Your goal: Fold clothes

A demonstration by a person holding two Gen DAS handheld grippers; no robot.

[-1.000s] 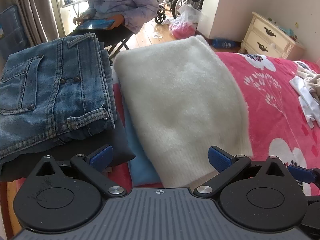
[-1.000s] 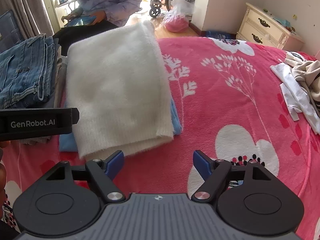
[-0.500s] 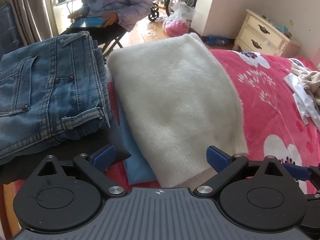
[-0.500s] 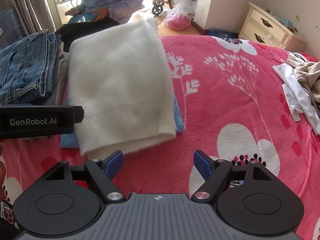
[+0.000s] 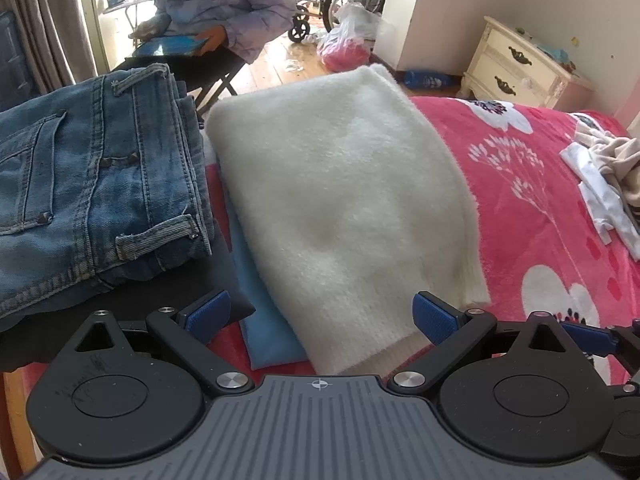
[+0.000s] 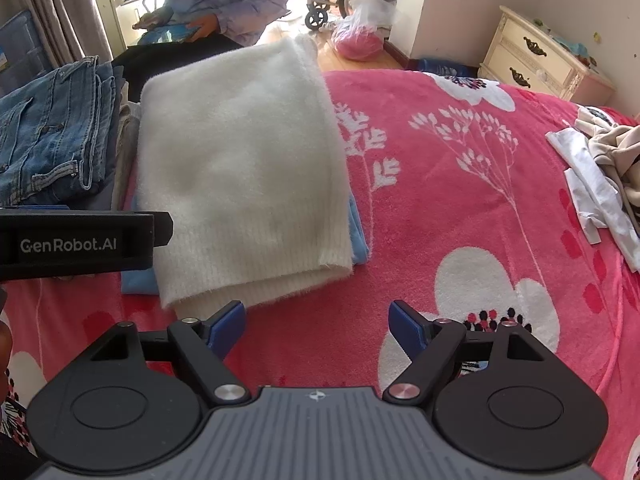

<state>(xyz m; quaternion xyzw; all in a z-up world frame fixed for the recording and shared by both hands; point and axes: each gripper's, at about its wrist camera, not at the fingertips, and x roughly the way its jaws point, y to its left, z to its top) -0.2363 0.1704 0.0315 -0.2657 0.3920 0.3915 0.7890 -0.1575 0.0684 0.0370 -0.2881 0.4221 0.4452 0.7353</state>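
Sweater folded atop blue garment; left hand-held gripper, right hand-held gripper both spread, empty.

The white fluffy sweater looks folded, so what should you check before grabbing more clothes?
1. White sweater folded flat on the blue garment: ok.
2. Left gripper open, holding nothing: ok.
3. Right gripper open, empty: ok.
4. Jeans stacked beside the sweater, undisturbed: ok.
5. Unfolded clothes waiting on the pink blanket, to the right: ok.
6. Whether that pile is within easy reach: cannot tell.
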